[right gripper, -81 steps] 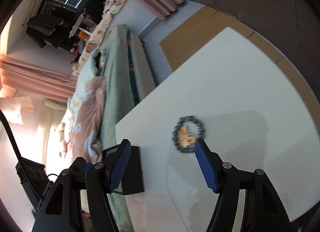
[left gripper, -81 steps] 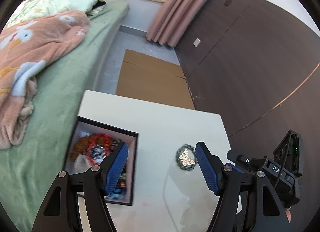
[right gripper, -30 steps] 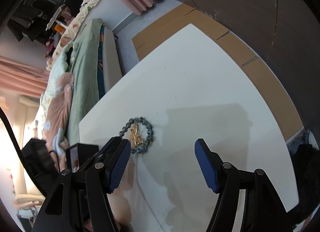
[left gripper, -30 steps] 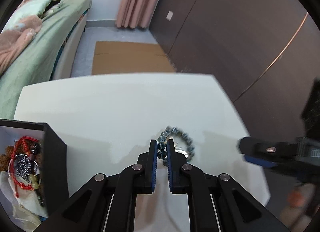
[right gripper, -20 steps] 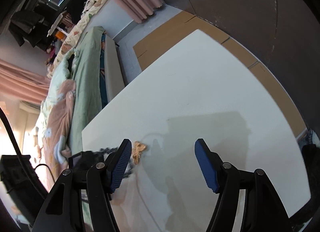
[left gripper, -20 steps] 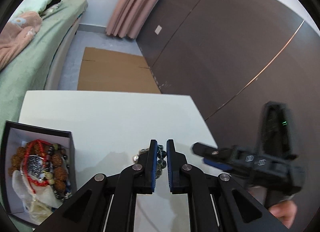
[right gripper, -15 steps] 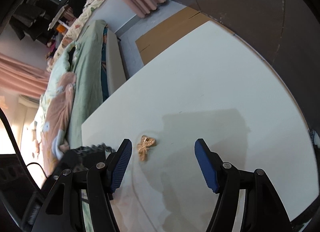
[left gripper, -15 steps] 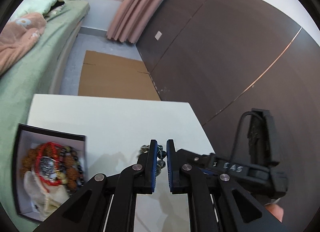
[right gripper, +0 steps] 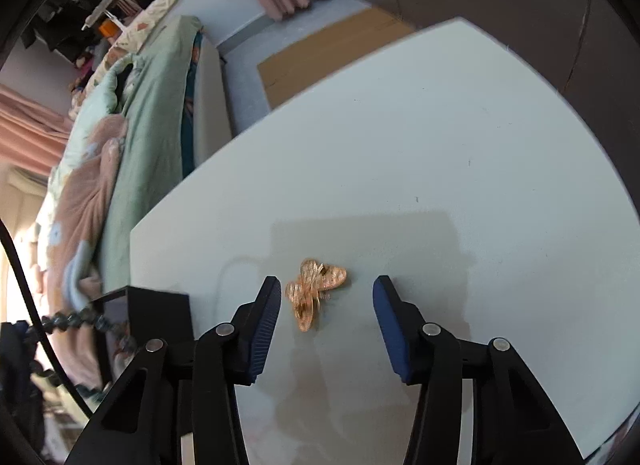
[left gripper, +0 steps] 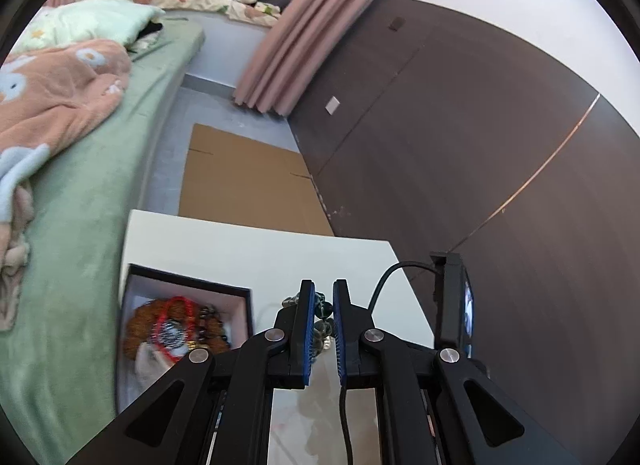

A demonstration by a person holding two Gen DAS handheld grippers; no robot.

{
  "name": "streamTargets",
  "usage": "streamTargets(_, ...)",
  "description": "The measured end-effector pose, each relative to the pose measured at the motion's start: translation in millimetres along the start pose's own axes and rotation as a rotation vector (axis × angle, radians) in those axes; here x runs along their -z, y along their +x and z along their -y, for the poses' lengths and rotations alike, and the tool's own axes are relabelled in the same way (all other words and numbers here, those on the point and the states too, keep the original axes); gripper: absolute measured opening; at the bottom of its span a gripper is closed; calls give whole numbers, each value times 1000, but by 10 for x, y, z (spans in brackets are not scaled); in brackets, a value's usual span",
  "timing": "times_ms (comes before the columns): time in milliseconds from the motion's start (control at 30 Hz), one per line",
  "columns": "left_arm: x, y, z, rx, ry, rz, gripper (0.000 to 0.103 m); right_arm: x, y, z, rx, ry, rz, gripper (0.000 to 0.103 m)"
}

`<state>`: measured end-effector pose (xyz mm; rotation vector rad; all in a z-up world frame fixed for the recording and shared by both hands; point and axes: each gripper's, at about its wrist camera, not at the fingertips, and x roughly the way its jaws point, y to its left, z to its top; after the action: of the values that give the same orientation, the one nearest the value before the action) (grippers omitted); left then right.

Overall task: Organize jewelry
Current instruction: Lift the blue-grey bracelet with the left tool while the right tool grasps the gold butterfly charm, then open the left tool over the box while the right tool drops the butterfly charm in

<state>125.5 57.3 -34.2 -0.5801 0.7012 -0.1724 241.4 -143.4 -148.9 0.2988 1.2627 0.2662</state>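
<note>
My left gripper (left gripper: 322, 297) is shut on a dark green bead bracelet (left gripper: 323, 319) and holds it above the white table, just right of the black jewelry box (left gripper: 188, 329). The box holds red and brown bead strings. The bracelet (right gripper: 76, 319) also hangs at the left in the right wrist view, beside the box (right gripper: 156, 311). My right gripper (right gripper: 326, 291) is open, its fingers on either side of a gold butterfly brooch (right gripper: 314, 291) that lies on the table.
The white table (right gripper: 440, 169) ends at the right near a dark wall panel (left gripper: 480, 153). A green bed with a pink blanket (left gripper: 60, 113) runs along the left. Cardboard (left gripper: 244, 193) lies on the floor beyond the table.
My left gripper closed on the bracelet, lifted it off the table and carried it left toward the box. The brooch stayed behind. My right gripper moved in around the brooch.
</note>
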Motion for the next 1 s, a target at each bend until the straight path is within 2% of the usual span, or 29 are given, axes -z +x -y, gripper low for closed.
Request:
streamTargets(100,5,-57,-80,-17,-12,2,9,42,5,-64,23,-27,16,39)
streamTargets(133,7,-75,-103,-23,-14,3,9,44,-5,-64,34,-33,24,30)
streamTargets(167,7,-92,-123,-31,-16,6,9,52,9,-60,25,-31,15,16)
streamTargets(300,-8,-145,-229,-64,-28,8,9,86,-6,-16,5,-13,16,15)
streamTargets(433,-33,-130,-441,-131,-104,-23,11,117,-107,-41,-38,-7,48,14)
streamTargets(467,-41,-115,-507,-145,-126,-37,16,122,-141,-59,-53,-9,59,14)
streamTargets(533,-44,-108,-612,-150,-170,-49,38,132,-237,-78,-97,-15,88,14)
streamTargets(567,-48,-119,-659,-151,-190,-42,58,125,-271,-96,-113,-18,99,14)
streamTargets(600,-46,-138,-684,-155,-202,-28,72,133,-327,-108,-139,-21,115,14)
streamTargets(700,-73,-230,-703,-170,-206,30,78,137,-440,-143,-215,-31,146,14)
streamTargets(867,-113,-226,-745,-172,-222,35,79,174,-626,-335,-342,-99,204,14)
streamTargets(1000,-162,-230,-803,-172,-237,39,79,241,-681,-541,-435,-163,208,14)
